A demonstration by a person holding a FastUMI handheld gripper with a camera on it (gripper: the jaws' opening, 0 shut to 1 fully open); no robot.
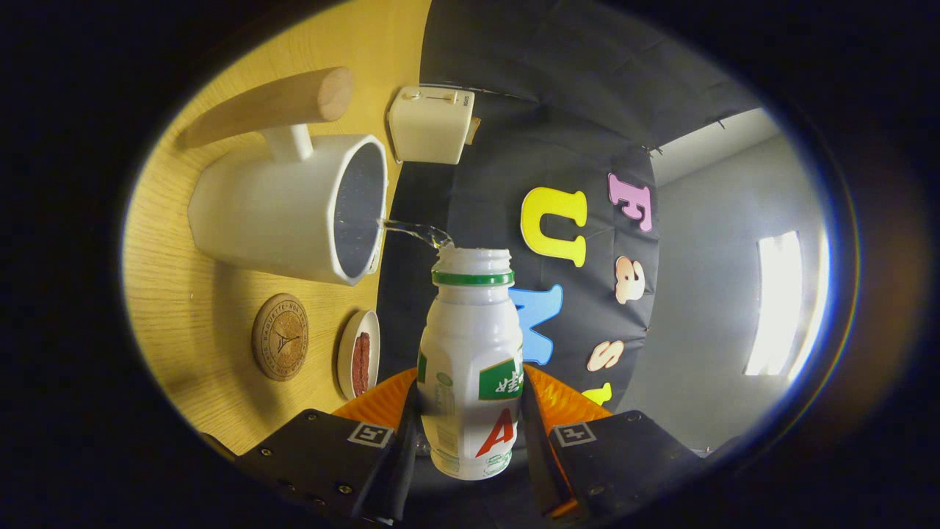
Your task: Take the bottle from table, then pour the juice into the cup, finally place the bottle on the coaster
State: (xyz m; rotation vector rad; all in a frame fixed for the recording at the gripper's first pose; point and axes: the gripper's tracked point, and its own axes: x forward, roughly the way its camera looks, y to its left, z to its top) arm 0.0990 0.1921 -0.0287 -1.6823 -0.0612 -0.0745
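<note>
**A:** Fingers clamped on the bottle, one each side of the lower body, gripper tipped over sideways. Bottle sits between them, open neck pointing past the fingertips toward the cup

**B:** Pour running?

**A:** Yes — thin clear stream off the bottle's lip, landing at the cup's rim. The cup is white with a wooden handle, standing on the wooden table

**B:** Grip concerns?

**A:** My read: thin-walled plastic, light and getting lighter as it empties. Glossy label wrap looks slick. Squeeze too hard and the wall probably dents and spurts the stream; too soft and it could twist in the pads while tilted. Low-to-mid body looks the sensible hold — waist above it narrows, neck ring is too near the liquid

**B:** Cap?

**A:** Off, mouth open, green ring around the neck

**B:** Where does it go after?

**A:** Round cork coaster on the table, near the cup's base, just beside a small dish with something reddish in it. A white toaster sits beyond the cup. I'd say bring the bottle upright before setting down — base is narrow, likely tippy when nearly empty
</note>
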